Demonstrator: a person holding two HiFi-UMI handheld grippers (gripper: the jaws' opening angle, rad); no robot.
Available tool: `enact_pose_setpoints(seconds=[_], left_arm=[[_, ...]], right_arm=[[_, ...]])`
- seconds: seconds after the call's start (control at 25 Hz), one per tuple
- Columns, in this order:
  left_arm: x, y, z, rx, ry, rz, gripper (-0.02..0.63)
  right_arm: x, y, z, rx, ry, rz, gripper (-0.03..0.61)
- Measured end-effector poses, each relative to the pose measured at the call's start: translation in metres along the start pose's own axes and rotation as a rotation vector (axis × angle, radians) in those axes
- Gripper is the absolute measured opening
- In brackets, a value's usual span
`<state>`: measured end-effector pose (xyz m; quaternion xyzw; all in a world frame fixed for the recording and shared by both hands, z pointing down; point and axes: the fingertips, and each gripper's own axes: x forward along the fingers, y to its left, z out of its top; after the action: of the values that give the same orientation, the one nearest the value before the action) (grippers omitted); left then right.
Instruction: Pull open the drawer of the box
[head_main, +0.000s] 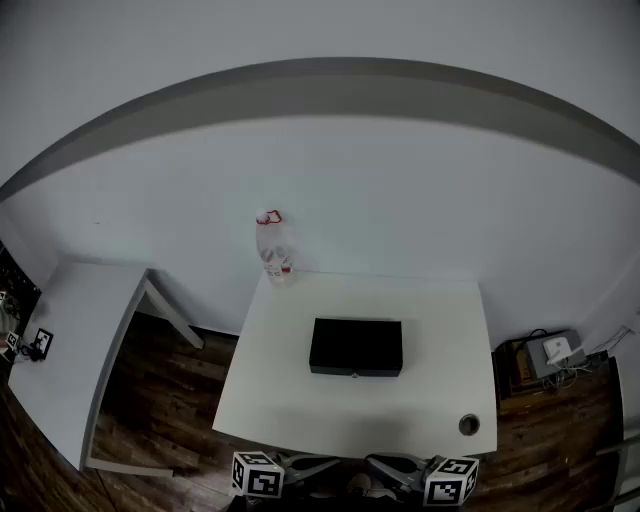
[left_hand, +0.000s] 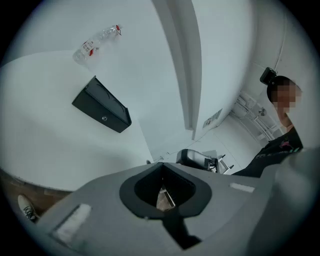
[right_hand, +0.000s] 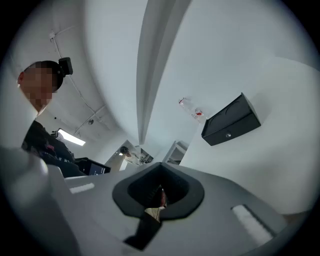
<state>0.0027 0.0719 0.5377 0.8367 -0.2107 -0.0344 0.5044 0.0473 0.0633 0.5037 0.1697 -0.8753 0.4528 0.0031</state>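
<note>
A flat black box (head_main: 356, 345) lies in the middle of the white table (head_main: 290, 400), its drawer shut, with a small round knob (head_main: 353, 374) on the front facing me. The box also shows in the left gripper view (left_hand: 101, 105) and the right gripper view (right_hand: 231, 120). Both grippers hang below the table's near edge, well short of the box. My left gripper (head_main: 325, 465) and my right gripper (head_main: 378, 465) point toward each other. In their own views the left gripper (left_hand: 161, 165) and the right gripper (right_hand: 160, 165) have jaws closed together on nothing.
A clear plastic bottle (head_main: 272, 245) with a red cap stands at the table's far edge by the wall. A round cable hole (head_main: 468, 424) sits near the front right corner. A second white table (head_main: 70, 340) stands left; a device with cables (head_main: 545, 355) lies on the floor right.
</note>
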Motion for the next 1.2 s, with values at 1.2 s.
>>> enact_pose_setpoints(seconds=[1.2], left_arm=[[-0.021, 0.023, 0.013, 0.023, 0.002, 0.062, 0.005]], right_arm=[[0.018, -0.020, 0.001, 0.045, -0.010, -0.089, 0.072]])
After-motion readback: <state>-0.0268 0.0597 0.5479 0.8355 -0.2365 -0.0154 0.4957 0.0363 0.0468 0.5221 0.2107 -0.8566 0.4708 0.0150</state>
